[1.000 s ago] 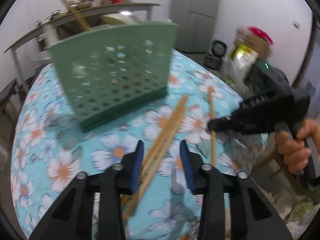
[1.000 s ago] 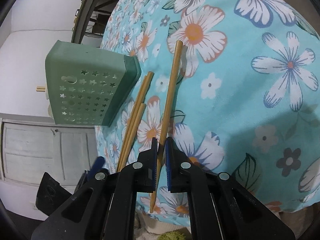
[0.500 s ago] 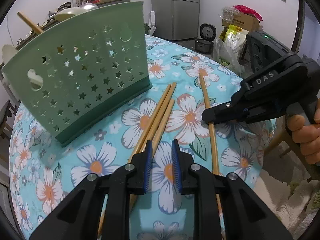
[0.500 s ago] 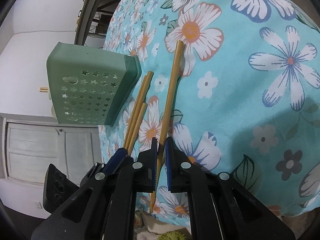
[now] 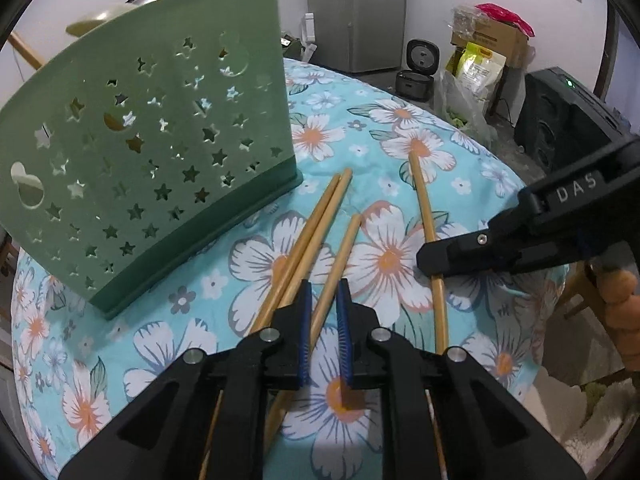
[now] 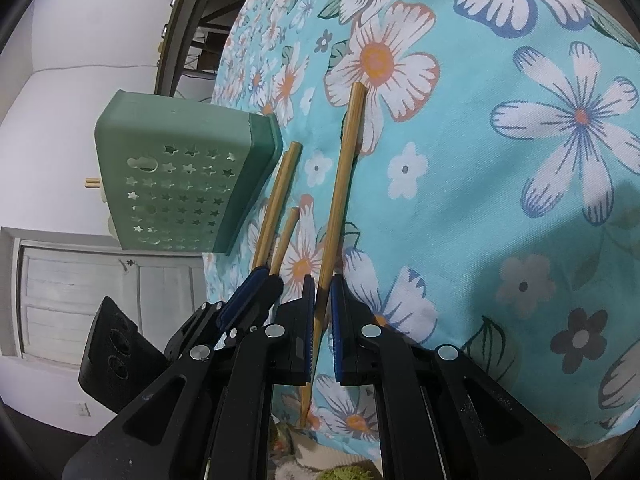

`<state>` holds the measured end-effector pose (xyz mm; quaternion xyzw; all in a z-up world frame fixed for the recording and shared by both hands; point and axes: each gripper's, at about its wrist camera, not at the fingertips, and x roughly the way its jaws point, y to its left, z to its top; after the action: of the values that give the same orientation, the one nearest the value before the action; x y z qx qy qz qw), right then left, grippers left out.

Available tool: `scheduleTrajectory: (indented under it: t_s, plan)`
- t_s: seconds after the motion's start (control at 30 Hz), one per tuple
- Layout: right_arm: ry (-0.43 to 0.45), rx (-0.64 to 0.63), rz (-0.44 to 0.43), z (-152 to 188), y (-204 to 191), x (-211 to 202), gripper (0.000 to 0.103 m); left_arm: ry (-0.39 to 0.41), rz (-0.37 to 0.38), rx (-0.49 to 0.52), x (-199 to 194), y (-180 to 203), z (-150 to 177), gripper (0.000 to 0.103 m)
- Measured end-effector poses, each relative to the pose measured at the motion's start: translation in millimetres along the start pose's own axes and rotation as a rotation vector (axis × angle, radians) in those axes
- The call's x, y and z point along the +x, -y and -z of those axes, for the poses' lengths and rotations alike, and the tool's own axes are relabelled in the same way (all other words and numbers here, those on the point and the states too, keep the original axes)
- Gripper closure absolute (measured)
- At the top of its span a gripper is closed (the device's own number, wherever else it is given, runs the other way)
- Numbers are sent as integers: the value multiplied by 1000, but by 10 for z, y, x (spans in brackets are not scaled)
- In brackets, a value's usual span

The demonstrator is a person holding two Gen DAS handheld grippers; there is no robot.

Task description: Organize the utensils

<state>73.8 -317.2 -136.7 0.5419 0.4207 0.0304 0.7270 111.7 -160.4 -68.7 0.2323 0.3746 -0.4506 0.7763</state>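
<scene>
Several wooden chopsticks lie on the flowered cloth beside a green star-punched utensil holder (image 5: 152,136), also seen in the right wrist view (image 6: 180,184). My left gripper (image 5: 323,304) has its jaws narrowly apart around one chopstick (image 5: 340,256); two more chopsticks (image 5: 308,232) lie just left of it. My right gripper (image 6: 322,300) is shut on a single longer chopstick (image 6: 340,184), which also shows in the left wrist view (image 5: 426,216), lying on the cloth. The right gripper (image 5: 428,258) shows in the left wrist view.
The round table with the turquoise flowered cloth (image 6: 500,160) drops off close behind the grippers. A chopstick end (image 5: 24,54) sticks out of the holder's top. A fridge (image 5: 356,16), a rice cooker (image 5: 418,68) and boxes (image 5: 488,40) stand on the floor beyond.
My left gripper has moved in toward the chopsticks and its jaws have closed down around one of them. My right gripper stays shut on the long chopstick.
</scene>
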Motion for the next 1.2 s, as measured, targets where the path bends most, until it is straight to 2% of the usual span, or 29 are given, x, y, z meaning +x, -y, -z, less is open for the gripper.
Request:
scheduleTrajectory:
  t_s: [0.3,0.6,0.8,0.93,1.2]
  plan:
    - [-6,-6,11,41,18,-82,97,-30,29,-27,-43,39,16,97]
    - [-7,3,22,74,62,-163,98,-72,49,-70,-53,25,14,97]
    - [2,-2,12,1,-4,-208,82,-79,57,-83,-36,4,-17,97]
    - [33,-25,38,-62,-73,-249,72,-95,68,-87,-19,-8,-59,96]
    - [97,-70,124,-240,-219,-218,69,-122,71,-57,86,58,-187,96]
